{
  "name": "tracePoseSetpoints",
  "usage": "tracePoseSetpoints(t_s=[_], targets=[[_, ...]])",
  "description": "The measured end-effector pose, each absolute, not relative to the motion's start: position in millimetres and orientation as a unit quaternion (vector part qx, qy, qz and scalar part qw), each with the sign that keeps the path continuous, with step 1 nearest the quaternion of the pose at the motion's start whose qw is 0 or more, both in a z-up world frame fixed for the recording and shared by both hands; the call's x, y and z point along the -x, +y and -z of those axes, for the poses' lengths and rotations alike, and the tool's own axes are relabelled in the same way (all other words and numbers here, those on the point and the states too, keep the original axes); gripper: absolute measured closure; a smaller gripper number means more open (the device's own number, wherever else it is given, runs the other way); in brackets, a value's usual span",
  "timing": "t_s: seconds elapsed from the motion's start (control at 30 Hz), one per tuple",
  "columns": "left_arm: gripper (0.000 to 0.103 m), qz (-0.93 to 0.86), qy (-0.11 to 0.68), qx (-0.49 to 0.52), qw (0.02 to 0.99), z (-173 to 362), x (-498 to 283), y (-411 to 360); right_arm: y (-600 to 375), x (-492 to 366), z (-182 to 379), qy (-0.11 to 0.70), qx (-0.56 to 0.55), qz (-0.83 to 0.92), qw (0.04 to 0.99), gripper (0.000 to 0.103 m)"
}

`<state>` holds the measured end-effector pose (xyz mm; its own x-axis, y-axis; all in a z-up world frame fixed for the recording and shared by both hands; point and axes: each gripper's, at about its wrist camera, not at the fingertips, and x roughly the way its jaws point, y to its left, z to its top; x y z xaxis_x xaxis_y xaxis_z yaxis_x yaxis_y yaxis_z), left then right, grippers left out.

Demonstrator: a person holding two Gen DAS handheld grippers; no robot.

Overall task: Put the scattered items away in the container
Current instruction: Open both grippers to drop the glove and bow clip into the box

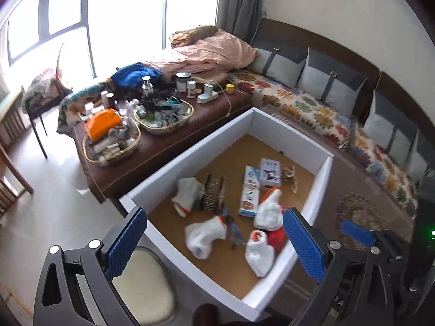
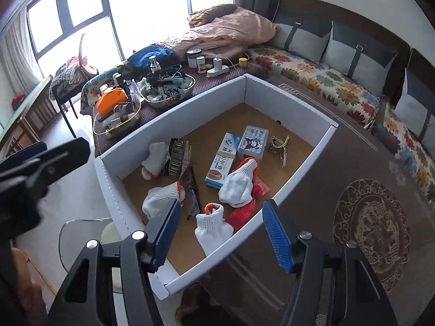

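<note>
A white-walled cardboard box (image 1: 187, 149) (image 2: 168, 116) with a brown floor sits on a brown patterned table. Inside lie several white gloves with orange cuffs (image 1: 204, 235) (image 2: 213, 229), a white and blue medicine box (image 1: 250, 191) (image 2: 221, 164), a cartoon-printed plastic case (image 1: 269, 171) (image 2: 252, 142), a metal rack (image 1: 213, 193) (image 2: 178, 160), a gold clip (image 1: 291, 176) (image 2: 280, 145) and a red packet (image 1: 276, 237) (image 2: 240, 216). My left gripper (image 1: 214, 247) is open and empty above the box's near side. My right gripper (image 2: 221, 236) is open and empty above the near edge.
A low brown bench (image 1: 168, 146) behind the box carries two trays of bottles and clutter (image 1: 111, 138) (image 2: 168, 89). A floral sofa (image 1: 312, 108) (image 2: 326, 81) runs along the right. A round stool (image 1: 146, 285) stands at the near left. The left gripper shows at the right wrist view's left edge (image 2: 40, 168).
</note>
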<state>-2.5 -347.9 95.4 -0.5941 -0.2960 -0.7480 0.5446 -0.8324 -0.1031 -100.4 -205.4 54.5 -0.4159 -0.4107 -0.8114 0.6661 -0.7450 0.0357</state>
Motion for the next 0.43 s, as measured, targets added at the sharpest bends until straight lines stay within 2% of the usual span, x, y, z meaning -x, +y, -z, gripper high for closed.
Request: tracePoseSetpoints(t_s=[0.33,0.43], targets=[[0.000,0.862,0.170,-0.397,0.265,-93.8,3.7,-352.5,-210.0,104.3,-55.2,0.160,-0.428,0.828,0.324,0.040],[0.000,0.853,0.145,-0.391,0.314,-98.7,-0.6,-349.2,-212.7,105.1,-55.7,0.162,-0.425,0.830,0.323,0.040]])
